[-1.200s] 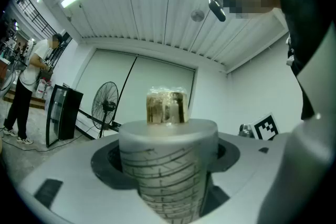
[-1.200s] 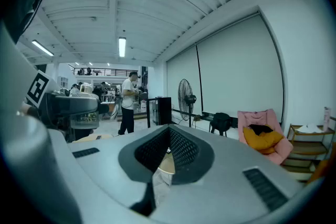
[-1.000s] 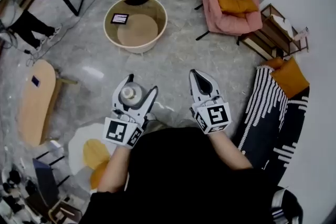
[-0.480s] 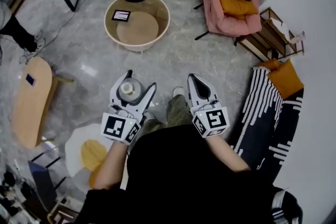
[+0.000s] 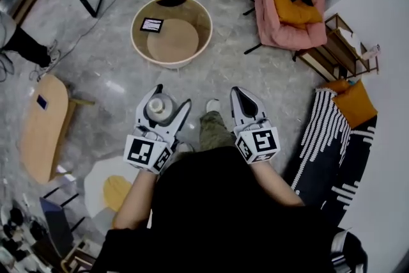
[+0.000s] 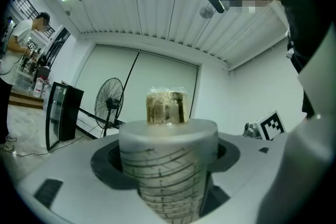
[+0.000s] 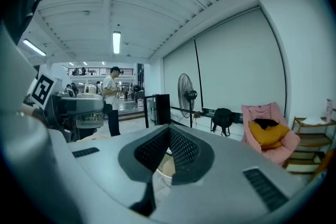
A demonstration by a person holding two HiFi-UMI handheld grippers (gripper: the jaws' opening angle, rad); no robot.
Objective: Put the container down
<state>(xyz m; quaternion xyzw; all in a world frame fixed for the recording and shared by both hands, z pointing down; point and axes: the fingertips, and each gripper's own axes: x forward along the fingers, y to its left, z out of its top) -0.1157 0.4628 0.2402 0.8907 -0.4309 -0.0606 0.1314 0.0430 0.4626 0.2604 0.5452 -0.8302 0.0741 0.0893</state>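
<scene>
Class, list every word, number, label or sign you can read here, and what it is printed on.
None can be read.
Container: printed grid lines, any figures too blurred.
Left gripper and right gripper: black square marker patterns, no letters.
Card in the round tub: too small to read.

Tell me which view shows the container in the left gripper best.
The left gripper view: the container fills the middle, with its lid and lined wall between the jaws. The head view shows only its small top from above; the right gripper view shows it small, at the left edge.
</scene>
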